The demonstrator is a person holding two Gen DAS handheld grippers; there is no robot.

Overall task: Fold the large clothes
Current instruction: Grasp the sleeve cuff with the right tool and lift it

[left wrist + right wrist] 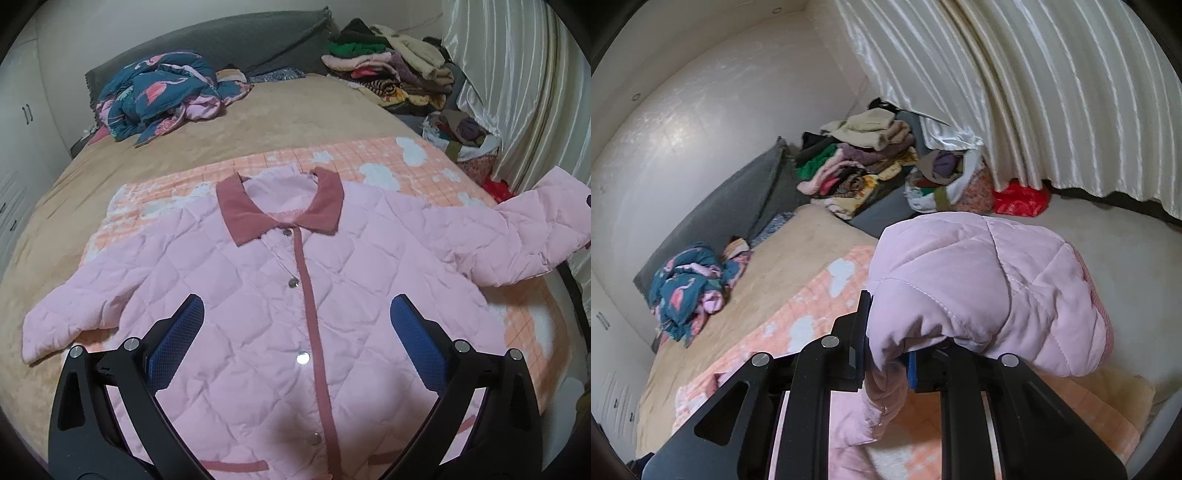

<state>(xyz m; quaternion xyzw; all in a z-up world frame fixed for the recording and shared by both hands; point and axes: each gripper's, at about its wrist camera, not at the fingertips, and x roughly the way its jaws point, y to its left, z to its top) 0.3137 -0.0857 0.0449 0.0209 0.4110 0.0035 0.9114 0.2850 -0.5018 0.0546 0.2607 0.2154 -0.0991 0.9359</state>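
The left hand-held gripper [295,314] hangs above the front of the pink quilted jacket [258,295], jaws spread wide and empty. The right hand-held gripper [886,332] is clamped on the jacket's right sleeve [979,288], lifted clear of the bed. The jacket lies face up, buttoned, collar [277,206] away from the viewer, on an orange checked blanket [369,162] covering a tan bed [221,125]. Farther back: a crumpled blue flamingo-print garment [159,96], a grey headboard cushion [258,40], a stack of folded clothes [391,70], and cream curtains [1034,92].
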